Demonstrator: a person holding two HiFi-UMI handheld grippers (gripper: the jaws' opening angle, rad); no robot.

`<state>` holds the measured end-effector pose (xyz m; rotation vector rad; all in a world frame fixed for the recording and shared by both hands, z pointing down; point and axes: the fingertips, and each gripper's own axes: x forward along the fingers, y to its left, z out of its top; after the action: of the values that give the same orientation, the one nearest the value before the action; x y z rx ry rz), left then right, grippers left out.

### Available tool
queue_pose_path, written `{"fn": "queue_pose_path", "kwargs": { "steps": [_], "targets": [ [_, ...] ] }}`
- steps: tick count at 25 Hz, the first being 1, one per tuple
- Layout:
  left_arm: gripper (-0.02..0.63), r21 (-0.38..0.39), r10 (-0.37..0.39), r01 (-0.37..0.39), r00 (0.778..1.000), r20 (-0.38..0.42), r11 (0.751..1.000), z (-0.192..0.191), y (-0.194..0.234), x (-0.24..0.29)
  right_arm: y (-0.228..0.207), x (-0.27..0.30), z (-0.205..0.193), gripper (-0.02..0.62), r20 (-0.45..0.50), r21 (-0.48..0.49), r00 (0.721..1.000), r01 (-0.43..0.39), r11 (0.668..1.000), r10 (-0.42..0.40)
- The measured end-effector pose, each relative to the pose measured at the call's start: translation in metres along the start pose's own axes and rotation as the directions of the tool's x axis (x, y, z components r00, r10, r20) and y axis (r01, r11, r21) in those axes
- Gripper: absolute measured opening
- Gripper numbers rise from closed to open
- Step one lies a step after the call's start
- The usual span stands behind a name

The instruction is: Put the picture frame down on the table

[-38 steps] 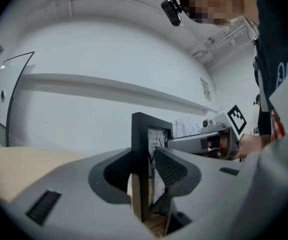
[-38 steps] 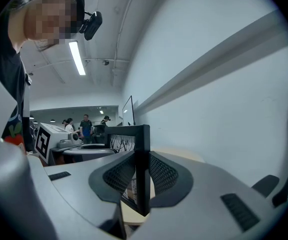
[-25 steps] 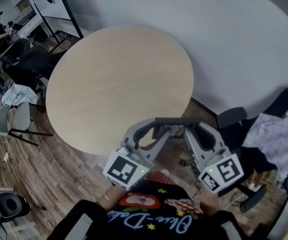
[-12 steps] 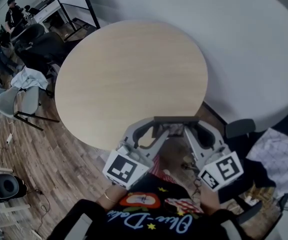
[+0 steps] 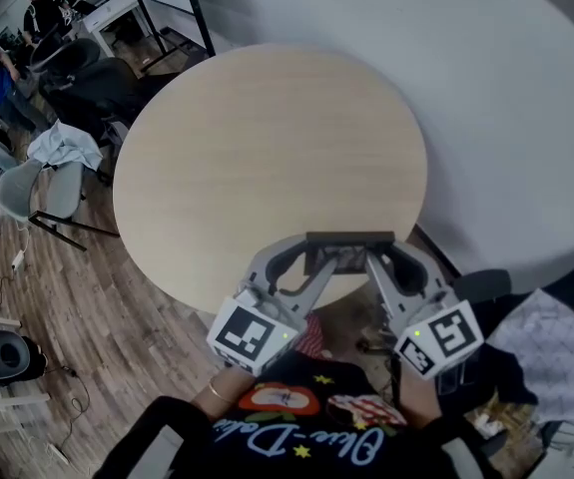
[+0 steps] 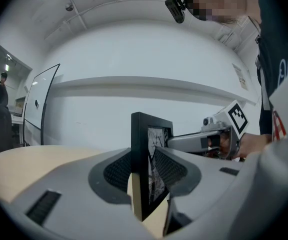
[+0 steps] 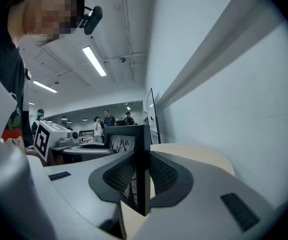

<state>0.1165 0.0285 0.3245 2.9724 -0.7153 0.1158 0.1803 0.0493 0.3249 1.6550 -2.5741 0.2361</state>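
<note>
Two hand-held grippers and one picture frame are in play. Left hand-held gripper [image 5: 309,259] has its jaws closed on the left end of the picture frame [image 5: 349,239], with the mesh pads pressed flat against front and back. The right hand-held gripper [image 5: 383,259] is closed the same way on the right end, so the one frame spans the gap between the two. Each gripper carries one marker cube, the left cube [image 5: 253,335] and the right cube [image 5: 439,339], both close to the person's chest.

Both grippers point roughly level and away from the body, angled inward toward each other. The black frame stands upright on its long edge, its top rail showing as a dark bar in the head view. It sits at the near rim of the bench [image 5: 267,138], just over the edge. I cannot tell whether its lower edge touches the top.

There is one bench, round with a pale wood top. Dark wood-plank floor [image 5: 97,297] lies at its left and a white wall [image 5: 486,78] curves behind it and to the right. At far left stand a grey chair [image 5: 27,196] with a cloth draped over it and a black office chair [image 5: 5,355]. Two people [image 5: 37,3] are in the far upper-left corner. A checked cloth [image 5: 558,339] lies at lower right.
</note>
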Motion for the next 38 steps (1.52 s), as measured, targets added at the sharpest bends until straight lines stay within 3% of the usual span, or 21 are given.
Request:
{"fn": "queue_pose_path", "kwargs": {
  "steps": [17, 27, 32, 38],
  "targets": [
    [0.123, -0.053, 0.069, -0.072, 0.996, -0.059, 0.996, -0.029, 0.055, 0.043, -0.045, 0.063, -0.024, 0.066, -0.098, 0.036, 0.993, -0.056, 0.998, 0.060],
    [0.126, -0.046, 0.098, -0.102, 0.991, -0.092, 0.994, -0.056, 0.084, 0.060, -0.062, 0.096, -0.044, 0.066, -0.165, 0.045, 0.982, -0.085, 0.995, 0.092],
    [0.126, -0.080, 0.102, -0.112, 0.988, -0.119, 0.991, -0.068, 0.098, 0.067, -0.069, 0.112, -0.055, 0.066, -0.207, 0.057, 0.974, -0.087, 0.995, 0.097],
    [0.126, -0.069, 0.092, -0.103, 0.985, -0.144, 0.992, -0.081, 0.113, 0.068, -0.069, 0.127, -0.068, 0.066, -0.242, 0.068, 0.965, -0.084, 0.994, 0.098]
  ]
}}
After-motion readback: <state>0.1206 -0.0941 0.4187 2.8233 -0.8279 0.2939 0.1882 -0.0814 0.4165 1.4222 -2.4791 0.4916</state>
